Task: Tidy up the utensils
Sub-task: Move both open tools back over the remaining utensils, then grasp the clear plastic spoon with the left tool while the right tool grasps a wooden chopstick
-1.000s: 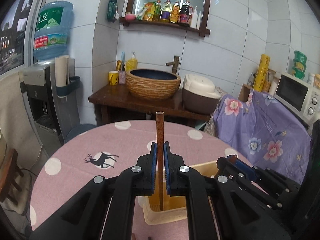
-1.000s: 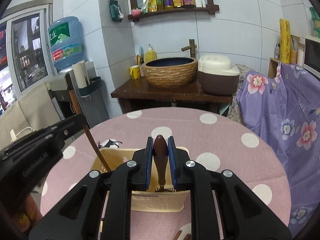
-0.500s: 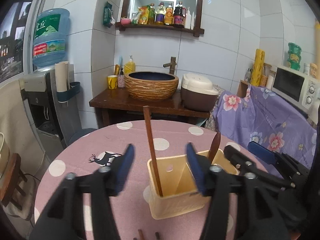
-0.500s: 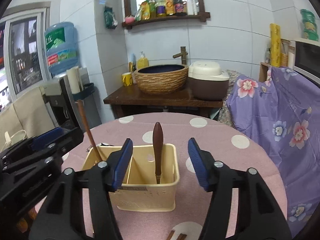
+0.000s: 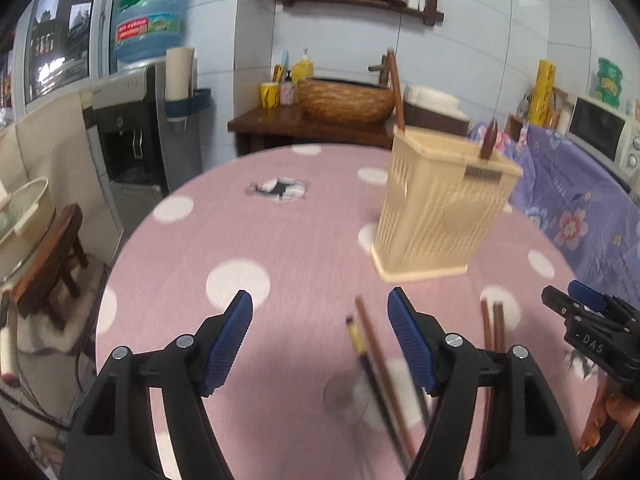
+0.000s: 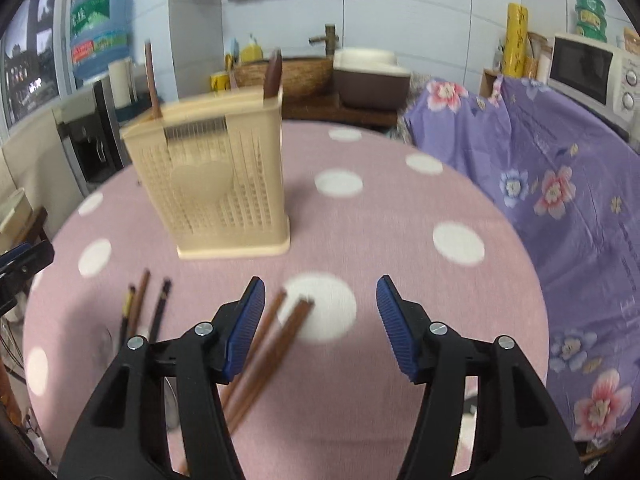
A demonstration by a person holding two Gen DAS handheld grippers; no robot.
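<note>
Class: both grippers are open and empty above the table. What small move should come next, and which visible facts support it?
Probably lower the right gripper and close on the brown chopstick pair lying loose just under its left finger. Both grippers are open and empty, the holder already has two utensils standing in it, and more sticks lie beneath the left gripper.

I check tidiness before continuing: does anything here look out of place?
Yes. Several chopsticks lie loose on the pink tablecloth in front of the beige holder, while only two utensils stand inside it.
</note>
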